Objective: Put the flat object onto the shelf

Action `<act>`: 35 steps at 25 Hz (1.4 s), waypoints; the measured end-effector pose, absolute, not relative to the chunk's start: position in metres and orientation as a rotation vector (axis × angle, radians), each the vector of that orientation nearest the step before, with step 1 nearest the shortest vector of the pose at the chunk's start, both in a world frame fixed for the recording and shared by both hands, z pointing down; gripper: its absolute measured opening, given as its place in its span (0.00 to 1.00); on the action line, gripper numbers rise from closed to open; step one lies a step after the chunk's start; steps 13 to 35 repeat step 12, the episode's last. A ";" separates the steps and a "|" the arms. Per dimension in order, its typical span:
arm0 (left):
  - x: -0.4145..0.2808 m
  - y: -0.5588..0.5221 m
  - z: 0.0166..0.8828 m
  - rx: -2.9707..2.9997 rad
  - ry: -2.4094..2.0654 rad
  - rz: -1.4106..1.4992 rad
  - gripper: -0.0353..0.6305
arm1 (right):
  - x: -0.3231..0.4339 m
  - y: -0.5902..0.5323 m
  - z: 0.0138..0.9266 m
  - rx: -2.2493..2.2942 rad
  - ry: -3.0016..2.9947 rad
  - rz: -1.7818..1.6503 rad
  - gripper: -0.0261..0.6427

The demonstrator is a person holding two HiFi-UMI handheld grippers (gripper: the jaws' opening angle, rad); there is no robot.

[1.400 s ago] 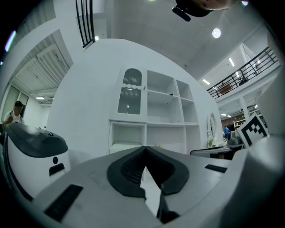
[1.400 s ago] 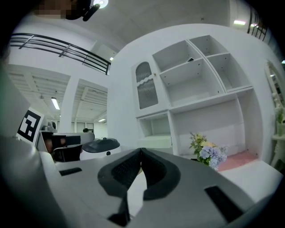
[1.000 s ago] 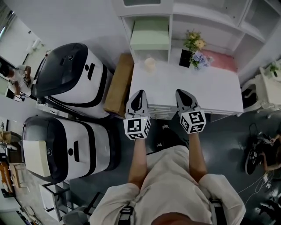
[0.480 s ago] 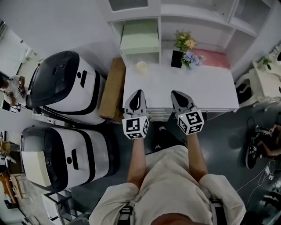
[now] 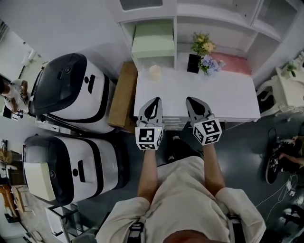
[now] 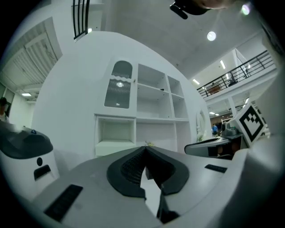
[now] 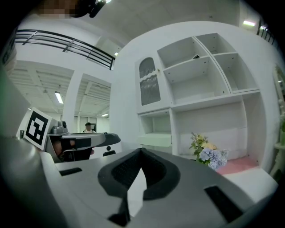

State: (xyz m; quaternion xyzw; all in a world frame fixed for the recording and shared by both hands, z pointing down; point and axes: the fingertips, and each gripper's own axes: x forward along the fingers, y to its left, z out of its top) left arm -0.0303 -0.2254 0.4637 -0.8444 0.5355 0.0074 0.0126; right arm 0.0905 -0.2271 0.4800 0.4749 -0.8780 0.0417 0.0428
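In the head view both grippers hover side by side over the front edge of a white desk point(image 5: 228, 102). The left gripper point(image 5: 151, 105) and the right gripper point(image 5: 195, 104) are both shut with nothing between their jaws. A pale green flat object point(image 5: 153, 40) lies in the left compartment of the white shelf unit point(image 5: 216, 14) behind the desk. A pink flat object point(image 5: 233, 64) lies at the back right of the desk. From the left gripper view the shut left gripper point(image 6: 145, 148) points at the shelf unit point(image 6: 153, 102). In the right gripper view the right gripper point(image 7: 141, 151) faces the green object point(image 7: 155, 140).
A bunch of flowers point(image 5: 205, 51) in a dark holder and a small pale cup point(image 5: 155, 72) stand at the back of the desk. A cardboard box point(image 5: 122, 95) leans at the desk's left side. Two large white and black machines point(image 5: 71, 90) stand further left.
The head view has shifted a little. Both grippers stay shut and hold their place at the desk's front edge.
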 end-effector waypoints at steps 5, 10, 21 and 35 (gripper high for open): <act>-0.036 -0.230 0.465 -2.604 1.690 0.035 0.07 | 0.091 -0.234 0.483 1.459 -2.683 0.143 0.14; -0.039 -0.236 0.467 -2.612 1.697 0.074 0.07 | 0.087 -0.239 0.481 1.454 -2.710 0.165 0.14; -0.042 -0.240 0.469 -2.585 1.714 0.044 0.07 | 0.086 -0.242 0.478 1.451 -2.727 0.173 0.14; -0.042 -0.240 0.469 -2.585 1.714 0.044 0.07 | 0.086 -0.242 0.478 1.451 -2.727 0.173 0.14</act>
